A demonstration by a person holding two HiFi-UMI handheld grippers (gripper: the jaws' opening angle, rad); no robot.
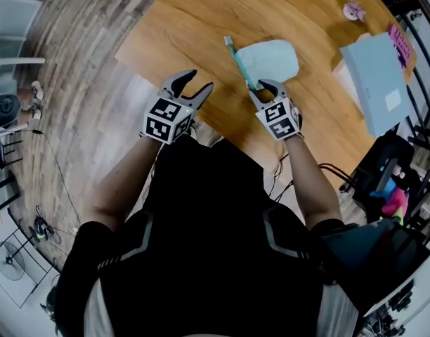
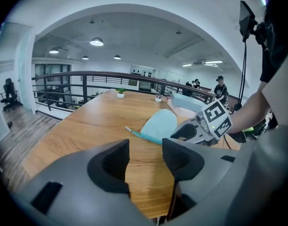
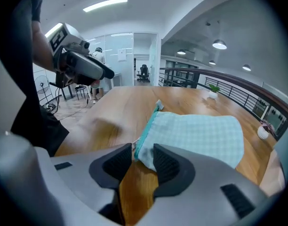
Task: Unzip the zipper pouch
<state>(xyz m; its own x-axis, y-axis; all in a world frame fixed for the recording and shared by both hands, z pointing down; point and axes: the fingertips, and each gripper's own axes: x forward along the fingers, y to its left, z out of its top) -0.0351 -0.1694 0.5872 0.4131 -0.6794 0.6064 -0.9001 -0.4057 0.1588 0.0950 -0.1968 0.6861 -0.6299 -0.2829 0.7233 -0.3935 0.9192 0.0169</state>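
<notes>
poking into the right gripper (image 3: 142, 148), the zipper pouch (image 3: 196, 133) corner seems unpinched.

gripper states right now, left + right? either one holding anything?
Left gripper: open, empty, above the table.
Right gripper: open, near corner of the zipper pouch between its jaws, not clamped.
</notes>
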